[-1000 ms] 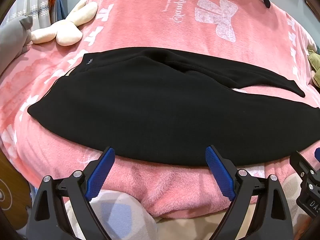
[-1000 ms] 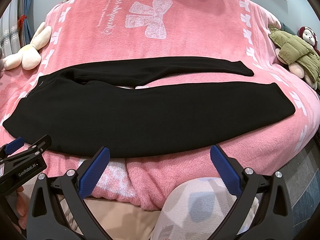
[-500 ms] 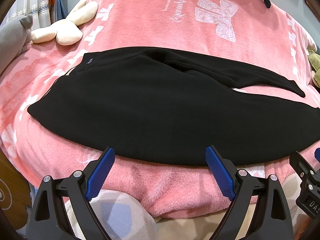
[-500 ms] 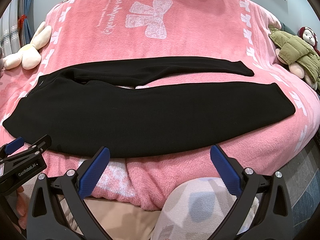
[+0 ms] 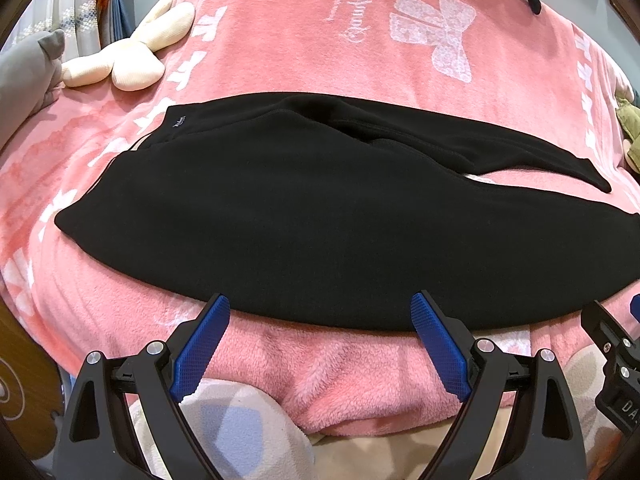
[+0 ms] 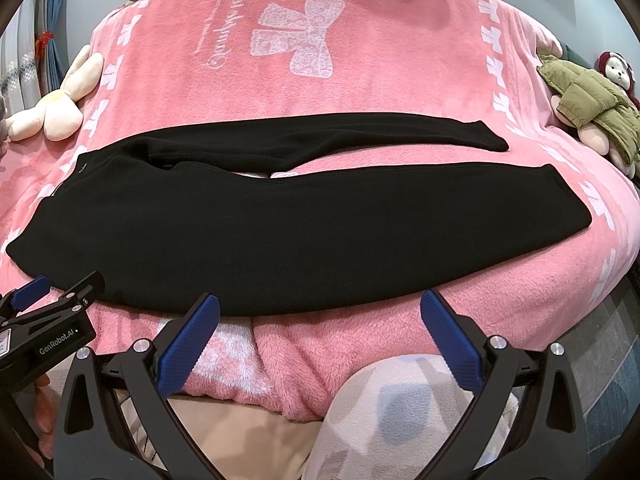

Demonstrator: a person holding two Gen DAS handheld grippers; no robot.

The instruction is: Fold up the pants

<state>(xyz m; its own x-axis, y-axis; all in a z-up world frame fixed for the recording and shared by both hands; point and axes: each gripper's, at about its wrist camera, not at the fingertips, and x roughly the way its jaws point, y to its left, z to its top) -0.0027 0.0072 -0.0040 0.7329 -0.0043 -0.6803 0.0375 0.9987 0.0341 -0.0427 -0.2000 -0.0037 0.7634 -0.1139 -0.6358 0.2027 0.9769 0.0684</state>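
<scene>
Grippers first: the left gripper (image 5: 320, 334) stands wide open and empty, its blue pads just short of the near edge of the pants (image 5: 320, 208), touching nothing. The right gripper (image 6: 320, 332) is spread just as wide, also empty, at that same edge further toward the leg ends. The pants lie flat across the pink blanket (image 6: 360, 80) on the bed, waistband toward the cream plush toy (image 5: 132, 56), the two legs parted in a narrow V with the far leg (image 6: 360, 136) beyond the near one.

By my judgement, folding has not begun. A good first step would be to bring one leg over the other: pinch the near leg's edge at both spots, taking both fabric layers, lift together and keep the cloth taut so it lands square on the far leg.
</scene>
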